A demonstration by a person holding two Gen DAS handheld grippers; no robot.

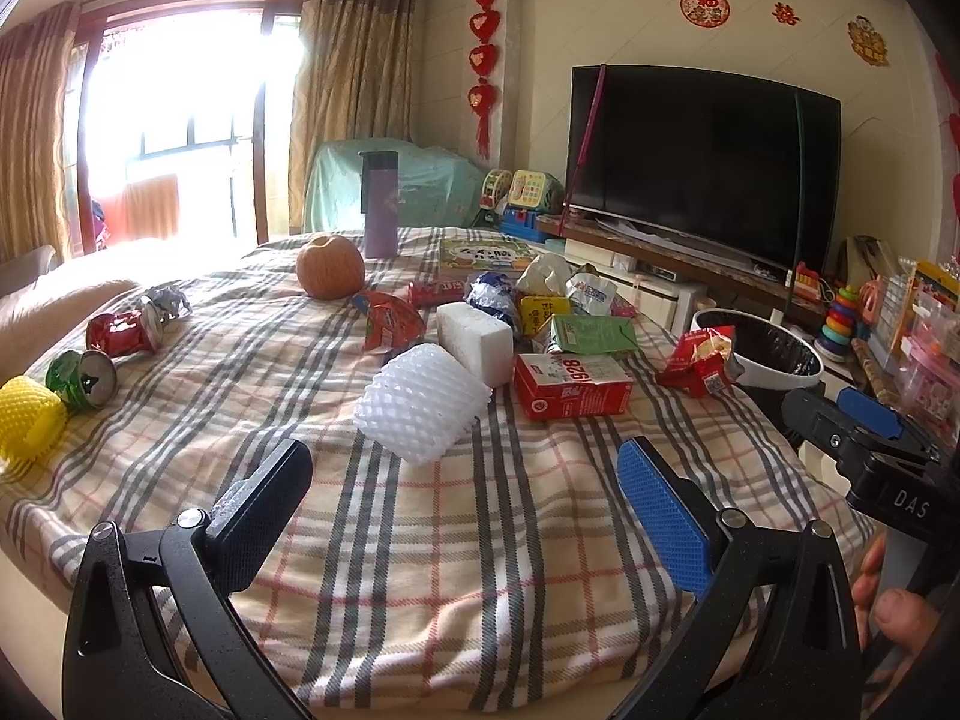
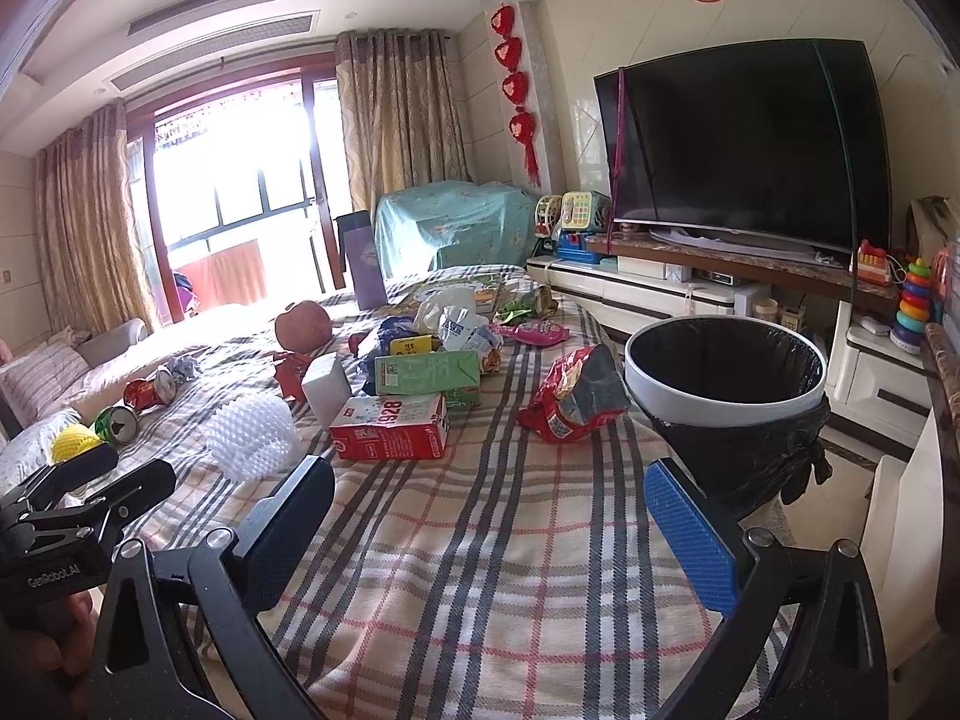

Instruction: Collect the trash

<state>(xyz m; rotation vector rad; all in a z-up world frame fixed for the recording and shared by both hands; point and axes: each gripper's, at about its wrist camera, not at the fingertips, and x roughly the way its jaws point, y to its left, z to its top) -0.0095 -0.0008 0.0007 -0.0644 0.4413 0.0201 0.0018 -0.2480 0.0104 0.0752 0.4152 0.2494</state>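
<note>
Trash lies on a plaid-covered table (image 1: 480, 540): a white foam net (image 1: 420, 408), a white foam block (image 1: 474, 342), a red carton (image 1: 570, 387), a green carton (image 1: 591, 333), a red snack bag (image 1: 699, 360), crushed red can (image 1: 123, 333) and green can (image 1: 84, 378), and a yellow foam net (image 1: 27, 414). A white bin with a black liner (image 2: 726, 372) stands at the table's right edge. My left gripper (image 1: 465, 504) is open and empty above the near cloth. My right gripper (image 2: 489, 516) is open and empty, left of the bin.
An orange fruit (image 1: 330, 267), a purple flask (image 1: 379, 204) and a book (image 1: 483, 252) sit at the far end. A TV (image 1: 702, 162) on a low cabinet and toys (image 1: 840, 318) stand to the right. A sofa (image 2: 54, 372) lies left.
</note>
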